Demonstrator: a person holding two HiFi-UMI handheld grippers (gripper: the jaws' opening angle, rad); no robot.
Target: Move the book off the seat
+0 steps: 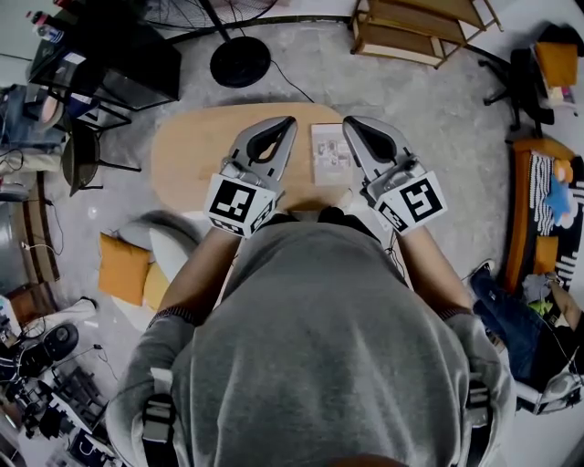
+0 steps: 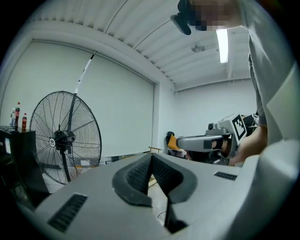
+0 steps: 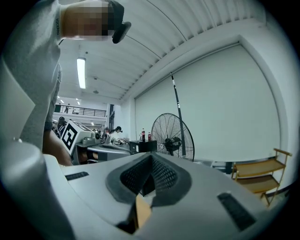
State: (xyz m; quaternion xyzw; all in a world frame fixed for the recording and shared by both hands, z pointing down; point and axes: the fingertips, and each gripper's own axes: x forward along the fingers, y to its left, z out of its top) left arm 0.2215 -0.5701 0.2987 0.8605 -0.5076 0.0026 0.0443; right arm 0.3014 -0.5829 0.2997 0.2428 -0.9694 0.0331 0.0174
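A thin pale book (image 1: 330, 153) lies flat on the oval wooden table (image 1: 187, 155), near its right end. In the head view both grippers are held level above the table's near edge, one on each side of the book and apart from it. The left gripper (image 1: 290, 120) is shut with nothing between its pads (image 2: 140, 171). The right gripper (image 1: 347, 122) is also shut and empty, its pads (image 3: 161, 173) meeting at the tip. Each gripper view looks out across the room and catches the other gripper (image 2: 206, 140) (image 3: 75, 136); neither shows the book.
A large standing fan (image 2: 65, 136) has its round base (image 1: 240, 61) on the floor beyond the table. A wooden shelf (image 1: 411, 27) stands at the back right, a dark cabinet (image 1: 109, 55) at the back left. Orange cushions (image 1: 123, 269) lie left of the person.
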